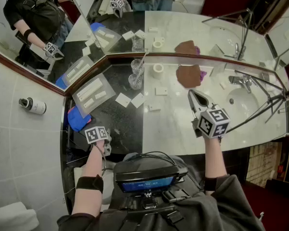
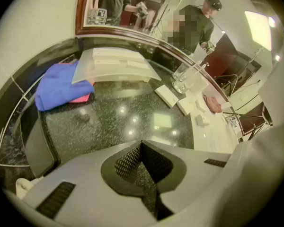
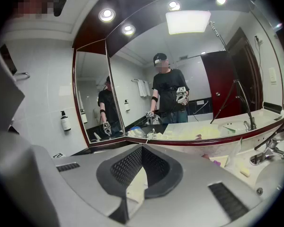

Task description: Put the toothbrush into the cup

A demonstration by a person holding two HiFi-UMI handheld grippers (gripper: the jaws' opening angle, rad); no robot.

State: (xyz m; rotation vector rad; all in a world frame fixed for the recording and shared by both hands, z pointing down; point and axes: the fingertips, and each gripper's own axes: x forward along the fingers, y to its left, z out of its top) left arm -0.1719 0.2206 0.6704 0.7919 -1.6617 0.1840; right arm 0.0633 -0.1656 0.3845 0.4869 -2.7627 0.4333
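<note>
A clear glass cup (image 1: 136,77) stands by the mirror at the back of the dark counter, and a pale toothbrush (image 1: 141,64) leans inside it. The left gripper view shows the same cup (image 2: 184,79) and toothbrush (image 2: 199,68) at the far right. My left gripper (image 1: 106,149) points steeply down at the counter's near left edge, well short of the cup; it is shut and holds nothing (image 2: 142,144). My right gripper (image 1: 192,95) hovers over the white counter to the right of the cup, also shut and empty (image 3: 142,148).
A blue cloth (image 1: 77,118) and a clear flat pack (image 1: 93,94) lie at the left. Small white boxes (image 1: 123,100) sit in front of the cup. A tape roll (image 1: 157,70), a brown cloth (image 1: 188,76), the sink (image 1: 245,102), faucet (image 1: 240,81) and tripod legs (image 1: 262,107) lie to the right.
</note>
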